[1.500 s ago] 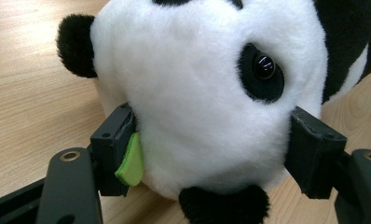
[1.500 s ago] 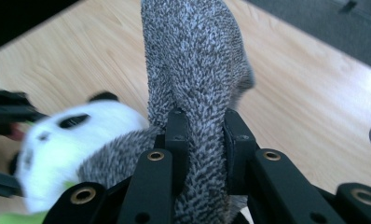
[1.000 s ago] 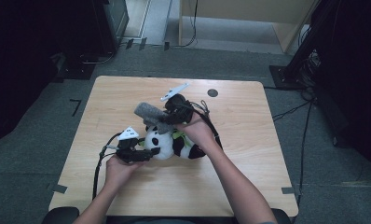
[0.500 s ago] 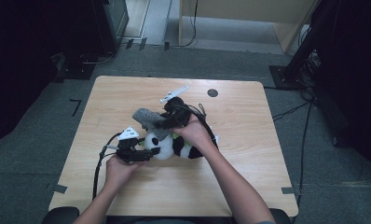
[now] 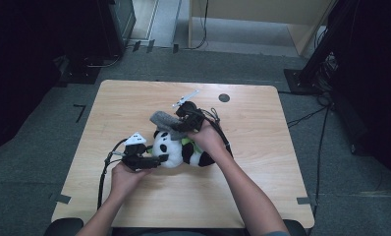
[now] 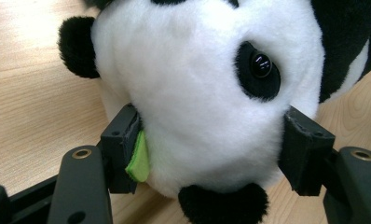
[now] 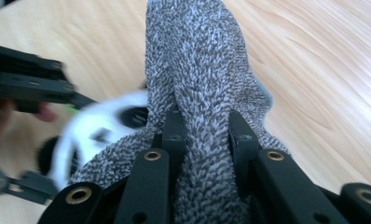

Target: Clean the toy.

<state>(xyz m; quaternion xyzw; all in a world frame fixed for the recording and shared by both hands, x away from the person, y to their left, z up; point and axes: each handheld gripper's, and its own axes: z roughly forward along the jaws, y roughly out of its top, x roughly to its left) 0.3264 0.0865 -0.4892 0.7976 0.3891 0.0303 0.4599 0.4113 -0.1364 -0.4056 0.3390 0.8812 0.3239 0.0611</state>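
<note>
Panda plush (image 5: 176,150): lying mid-table, nearer the front edge; head clamped between left gripper (image 5: 149,160) pads, jaws just closing further. Grey sock (image 5: 164,120): pinched tight in right gripper (image 5: 181,125), above panda.

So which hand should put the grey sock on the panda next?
The right gripper: its fingers already pinch the sock above the panda. The left gripper is busy holding the panda's head.
</note>
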